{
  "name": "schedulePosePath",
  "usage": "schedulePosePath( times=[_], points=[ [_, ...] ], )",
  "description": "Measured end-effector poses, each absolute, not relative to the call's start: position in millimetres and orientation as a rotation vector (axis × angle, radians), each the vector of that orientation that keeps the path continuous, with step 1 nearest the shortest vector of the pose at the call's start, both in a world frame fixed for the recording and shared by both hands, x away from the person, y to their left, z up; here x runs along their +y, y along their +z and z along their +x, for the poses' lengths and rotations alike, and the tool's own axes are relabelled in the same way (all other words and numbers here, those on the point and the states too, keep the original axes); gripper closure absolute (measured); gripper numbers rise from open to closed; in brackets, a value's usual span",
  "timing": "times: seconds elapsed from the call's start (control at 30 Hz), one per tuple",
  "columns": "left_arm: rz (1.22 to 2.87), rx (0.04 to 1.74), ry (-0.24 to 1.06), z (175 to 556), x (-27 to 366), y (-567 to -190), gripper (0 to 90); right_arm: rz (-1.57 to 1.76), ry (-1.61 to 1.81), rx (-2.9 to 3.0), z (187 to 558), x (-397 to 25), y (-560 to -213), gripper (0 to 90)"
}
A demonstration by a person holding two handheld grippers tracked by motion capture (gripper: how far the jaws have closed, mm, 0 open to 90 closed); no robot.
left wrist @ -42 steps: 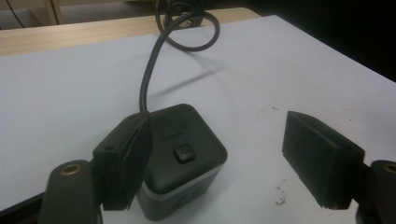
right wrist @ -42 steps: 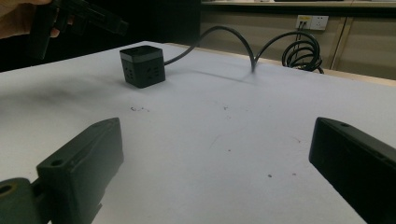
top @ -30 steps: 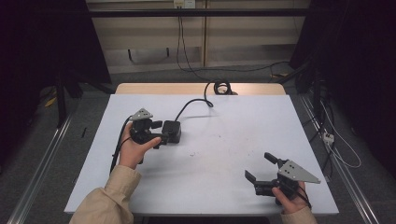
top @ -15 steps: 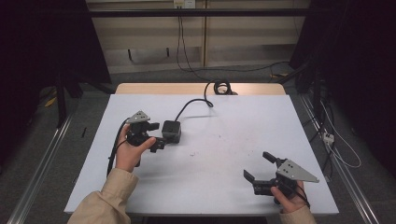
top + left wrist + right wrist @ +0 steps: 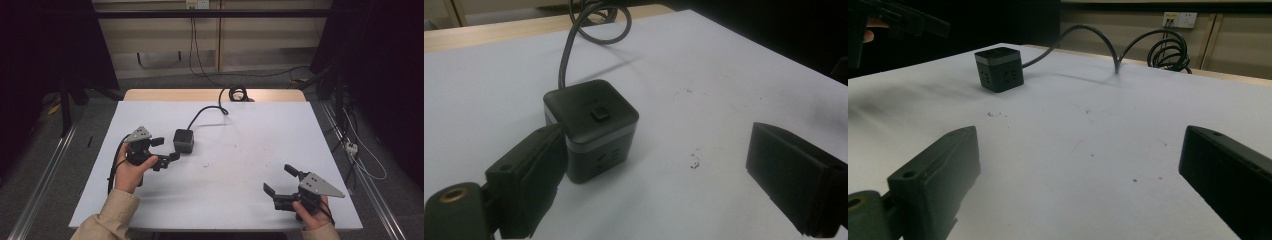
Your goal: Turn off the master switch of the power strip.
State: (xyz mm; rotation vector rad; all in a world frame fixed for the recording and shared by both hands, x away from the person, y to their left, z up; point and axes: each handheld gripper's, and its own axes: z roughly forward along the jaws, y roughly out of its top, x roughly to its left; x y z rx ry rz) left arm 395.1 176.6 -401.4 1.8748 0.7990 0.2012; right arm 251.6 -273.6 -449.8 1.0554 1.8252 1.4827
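Since the earlier frame your left gripper [image 5: 165,149] has drawn back from the black power cube [image 5: 183,140], jaws spread wide and holding nothing, so with the cube just beside one jaw on the desk [image 5: 240,170], a sideways swing could knock it or tug its cable [image 5: 205,113].

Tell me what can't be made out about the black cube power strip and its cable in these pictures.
- Cube power strip: in the left gripper view, the left gripper has one jaw covering the cube's lower near corner, so contact there can't be judged.
- Cable: its far end, past the coil at the table's back edge, is too small and dark in the high view.
- Sockets on the cube's side faces: too dim in the right gripper view to count.
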Motion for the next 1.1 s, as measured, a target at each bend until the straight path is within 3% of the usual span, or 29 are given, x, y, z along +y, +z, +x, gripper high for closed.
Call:
schedulePosePath(
  times=[1.1],
  points=[
    [1.882, 0.765, 0.214, 363.1, 202.1, -416.4, 10.4, 1.062, 1.473, 1.814, 249.0, -276.6, -449.0, 2.8]
  ],
)
